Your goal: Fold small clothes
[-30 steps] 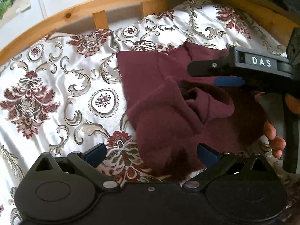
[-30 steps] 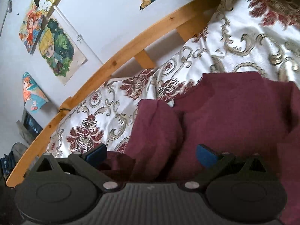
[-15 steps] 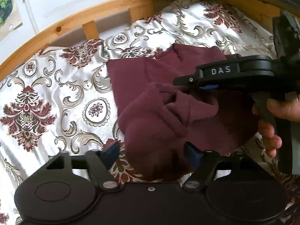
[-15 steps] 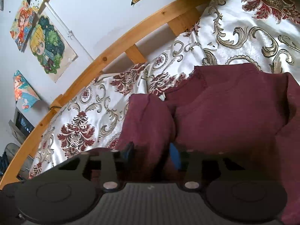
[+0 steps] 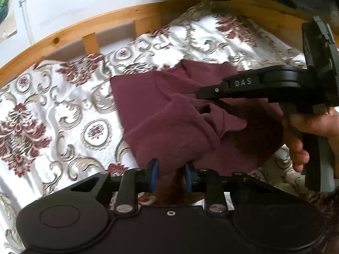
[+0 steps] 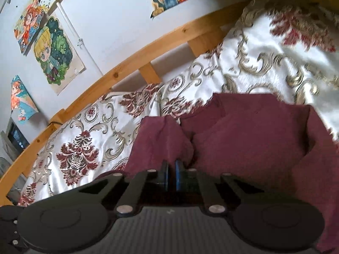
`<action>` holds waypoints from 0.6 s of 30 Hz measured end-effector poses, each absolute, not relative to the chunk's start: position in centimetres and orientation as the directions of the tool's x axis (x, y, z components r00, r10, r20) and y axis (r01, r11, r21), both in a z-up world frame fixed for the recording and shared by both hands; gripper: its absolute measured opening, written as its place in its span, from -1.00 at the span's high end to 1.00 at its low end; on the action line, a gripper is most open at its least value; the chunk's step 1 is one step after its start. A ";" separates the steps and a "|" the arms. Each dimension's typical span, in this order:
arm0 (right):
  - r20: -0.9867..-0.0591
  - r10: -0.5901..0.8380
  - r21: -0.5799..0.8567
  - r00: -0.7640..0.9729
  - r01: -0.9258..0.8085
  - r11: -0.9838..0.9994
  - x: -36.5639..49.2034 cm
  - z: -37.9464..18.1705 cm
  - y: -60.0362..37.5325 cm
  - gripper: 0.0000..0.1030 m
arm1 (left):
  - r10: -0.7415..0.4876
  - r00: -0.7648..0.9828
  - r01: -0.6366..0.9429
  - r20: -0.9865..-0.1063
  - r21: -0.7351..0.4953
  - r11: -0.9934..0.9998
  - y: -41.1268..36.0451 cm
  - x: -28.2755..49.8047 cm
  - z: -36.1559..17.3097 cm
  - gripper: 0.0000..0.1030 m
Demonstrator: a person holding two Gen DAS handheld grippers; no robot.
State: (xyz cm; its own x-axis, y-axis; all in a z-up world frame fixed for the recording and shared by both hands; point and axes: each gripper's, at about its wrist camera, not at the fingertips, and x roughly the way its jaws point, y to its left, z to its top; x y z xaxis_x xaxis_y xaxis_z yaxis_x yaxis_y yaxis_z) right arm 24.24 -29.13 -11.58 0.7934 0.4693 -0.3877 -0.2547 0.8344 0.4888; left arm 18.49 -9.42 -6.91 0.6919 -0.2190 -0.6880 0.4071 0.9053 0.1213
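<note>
A maroon garment [image 5: 169,110] lies rumpled on the bed's patterned bedspread [image 5: 53,116], near the wooden bed rail [image 5: 89,27]. The left tongs [image 5: 170,174] have just been closing — their blue pads now pinch a thick bunch of the garment's near edge. To the right, the right tongs [image 6: 171,175], held by a hand [image 5: 307,131], have likewise just been closing; they are drawn almost together on a fold of the same cloth, a sleeve-like part bulging just ahead of them. Posters [image 6: 57,53] hang on the wall behind.
</note>
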 end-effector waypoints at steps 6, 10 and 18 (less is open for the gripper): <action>-0.384 0.431 0.494 0.817 -0.212 0.843 23.4 -11.0 -30.5 0.85 | -0.267 0.694 0.466 -0.669 0.134 0.875 -10.5 17.7 -7.0 0.54; -0.386 0.400 0.503 0.832 -0.174 0.847 23.0 -10.9 -31.5 0.86 | -0.288 0.694 0.482 -0.660 0.129 0.866 -11.2 17.4 -7.1 0.61; -0.396 0.335 0.508 0.855 -0.100 0.855 21.8 -10.3 -33.5 0.86 | -0.353 0.694 0.525 -0.628 0.106 0.844 -12.2 16.5 -7.0 0.69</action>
